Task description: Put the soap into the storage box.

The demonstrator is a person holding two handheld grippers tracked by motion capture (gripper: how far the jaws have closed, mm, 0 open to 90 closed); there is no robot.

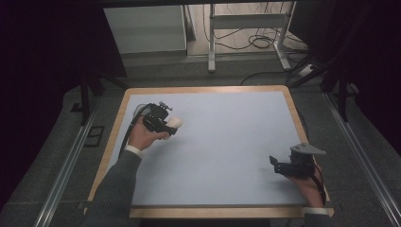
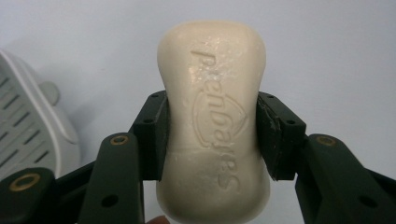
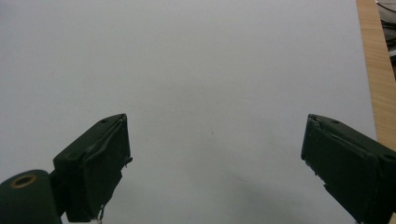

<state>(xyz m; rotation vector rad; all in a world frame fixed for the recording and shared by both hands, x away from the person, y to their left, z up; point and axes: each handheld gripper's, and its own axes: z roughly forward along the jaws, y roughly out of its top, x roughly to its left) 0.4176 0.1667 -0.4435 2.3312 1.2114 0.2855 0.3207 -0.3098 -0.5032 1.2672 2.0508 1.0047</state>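
Note:
A cream bar of soap with embossed lettering stands lengthwise between the black jaws of my left gripper, whose pads press on its two long sides. From above, that gripper is over the table's left part and points right, with the soap sticking out of its tip. A pale grey slotted soap dish lies on the surface just left of the soap. My right gripper rests near the front right corner and points left. Its jaws stand wide apart over bare mat with nothing between them.
The table has a pale blue-grey mat inside a wooden rim. The rim runs close along the right of the right gripper. Behind the table stand a white metal frame with cables and a white panel.

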